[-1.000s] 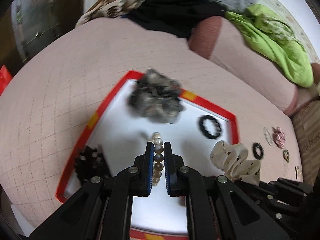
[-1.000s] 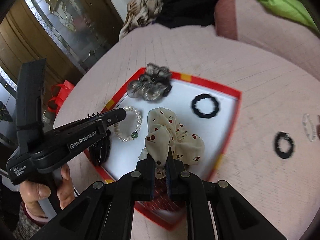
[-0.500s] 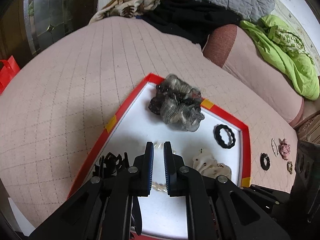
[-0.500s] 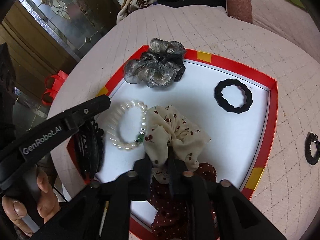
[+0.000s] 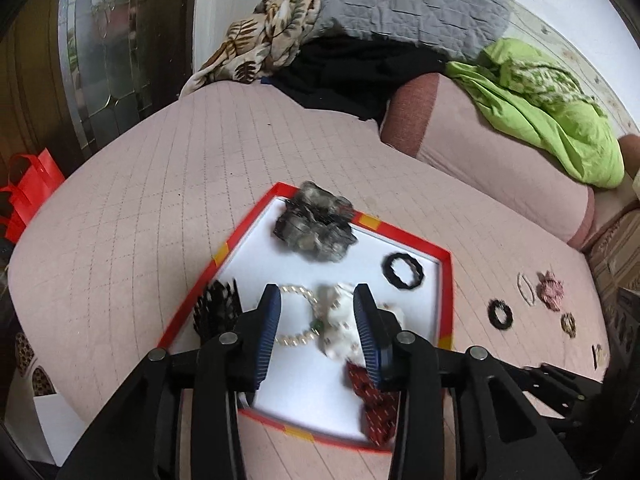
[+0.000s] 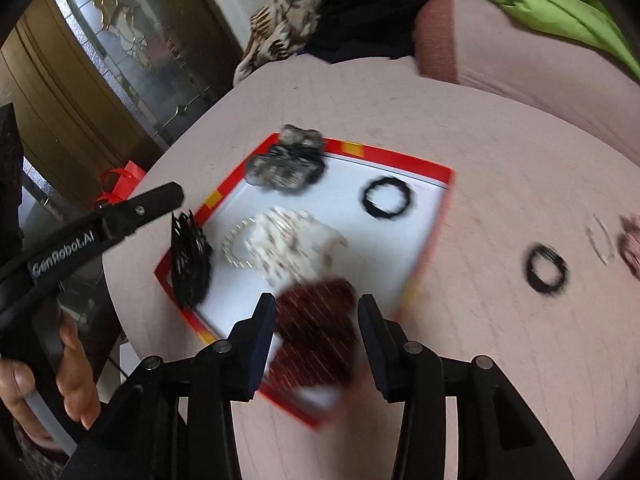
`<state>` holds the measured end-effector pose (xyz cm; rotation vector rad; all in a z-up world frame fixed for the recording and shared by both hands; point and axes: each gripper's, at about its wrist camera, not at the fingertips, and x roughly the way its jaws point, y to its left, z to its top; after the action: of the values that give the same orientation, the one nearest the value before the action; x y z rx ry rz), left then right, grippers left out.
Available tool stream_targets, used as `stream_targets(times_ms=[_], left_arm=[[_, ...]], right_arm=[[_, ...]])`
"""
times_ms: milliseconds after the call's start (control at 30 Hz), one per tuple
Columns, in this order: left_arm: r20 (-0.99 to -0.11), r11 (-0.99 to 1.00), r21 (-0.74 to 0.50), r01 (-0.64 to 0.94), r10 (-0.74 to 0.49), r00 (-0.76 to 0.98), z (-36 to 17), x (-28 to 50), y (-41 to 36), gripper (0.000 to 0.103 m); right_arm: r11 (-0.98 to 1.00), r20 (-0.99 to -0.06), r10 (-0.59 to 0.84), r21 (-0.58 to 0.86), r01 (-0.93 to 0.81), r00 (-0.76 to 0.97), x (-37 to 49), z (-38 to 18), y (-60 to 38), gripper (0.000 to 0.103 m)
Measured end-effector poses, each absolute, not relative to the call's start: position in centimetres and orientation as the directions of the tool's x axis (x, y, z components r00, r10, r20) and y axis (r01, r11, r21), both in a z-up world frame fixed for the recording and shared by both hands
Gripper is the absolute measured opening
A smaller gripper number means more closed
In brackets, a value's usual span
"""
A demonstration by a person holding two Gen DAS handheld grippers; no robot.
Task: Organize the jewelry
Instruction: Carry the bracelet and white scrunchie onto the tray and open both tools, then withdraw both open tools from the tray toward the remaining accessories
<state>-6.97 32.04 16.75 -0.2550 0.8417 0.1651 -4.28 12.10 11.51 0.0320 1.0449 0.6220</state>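
Both jaws are opening, empty — the left hand-held gripper above the pearl bracelet in the red tray. The right hand-held gripper is nearer the loose black ring, right of frame on the table.

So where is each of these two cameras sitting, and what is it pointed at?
Left wrist view: sits on the left gripper, looks down its opening fingers at the red-rimmed tray on the pink quilt; only its own fingers show.
Right wrist view: sits on the right gripper, jaws opening, nothing between them; the left gripper and the hand holding it show.
Shared: tray, pearl bracelet, cream scrunchie, black ring.
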Motion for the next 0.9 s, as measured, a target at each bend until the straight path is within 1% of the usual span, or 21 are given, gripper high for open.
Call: stream_targets(times_ms=[100,233,333,400,600,900], left_arm=[[-0.756,0.963,-0.146,-0.226,0.039,0.653,16.9,-8.0,29.8,0.039],[-0.758,0.966,-0.166,-0.196,0.001,0.652,17.1,-9.4,26.7,0.040],[-0.760,0.969,-0.180,-0.166,-0.030,0.649,16.9,-10.7,24.2,0.046],[-0.765,0.975,-0.181,-0.130,-0.056,0.642,16.5,-11.5,21.9,0.047],[-0.784,0.991,-0.128,-0.033,-0.081,0.615,15.8,-12.9,16.4,0.047],[-0.784,0.997,-0.064,0.050,-0.081,0.615,16.1,-14.7,12.6,0.047]], right_arm=[[0.850,-0.795,0.479,0.312,-0.424,0.374,-6.1,11.6,8.6,0.048],[0.882,-0.798,0.443,0.307,-0.358,0.408,-8.3,11.5,3.9,0.049],[0.904,-0.803,0.410,0.295,-0.309,0.433,-9.8,11.3,0.8,0.050],[0.915,-0.802,0.394,0.300,-0.269,0.449,-10.8,11.1,-1.3,0.050],[0.932,-0.799,0.363,0.323,-0.167,0.480,-12.2,10.7,-5.5,0.050],[0.936,-0.791,0.342,0.336,-0.108,0.507,-13.5,10.4,-7.9,0.051]])
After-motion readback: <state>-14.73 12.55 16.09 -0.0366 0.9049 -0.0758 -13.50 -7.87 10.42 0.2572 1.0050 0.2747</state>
